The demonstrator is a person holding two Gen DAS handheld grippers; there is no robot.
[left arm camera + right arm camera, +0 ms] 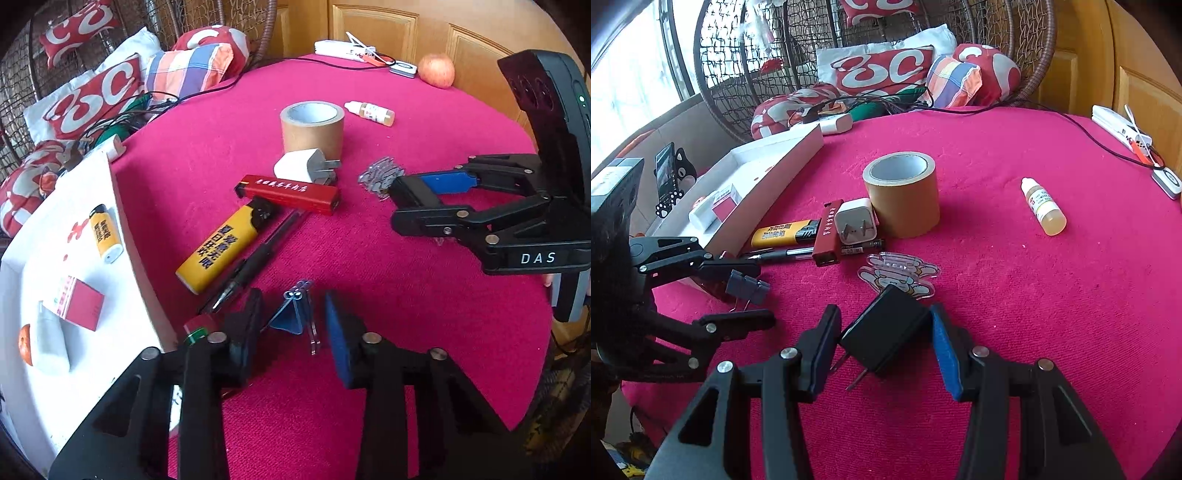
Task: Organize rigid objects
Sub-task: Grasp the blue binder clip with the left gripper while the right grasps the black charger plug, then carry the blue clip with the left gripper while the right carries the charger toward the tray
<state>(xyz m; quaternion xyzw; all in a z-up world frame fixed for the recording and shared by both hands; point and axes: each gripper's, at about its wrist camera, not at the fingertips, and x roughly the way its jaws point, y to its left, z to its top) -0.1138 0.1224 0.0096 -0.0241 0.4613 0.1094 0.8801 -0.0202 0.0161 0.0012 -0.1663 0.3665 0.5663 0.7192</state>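
Daylight scene, bright overall. Source is the window (631,66) at upper left of the right wrist view; it's blown out to white, no detail.

The round magenta cloth-covered table (1034,295) is evenly lit and saturated, with soft short shadows under objects. In the left wrist view the shallow white cardboard box (85,280) at left is overexposed; its inside is washed out.

Heavy fisheye in both views: dark vignette in the corners, and the panelled wooden doors (388,33) bow at upper right. Centre is reasonably sharp; the near black gripper fingers (820,354) at bottom are slightly soft. No motion blur visible.
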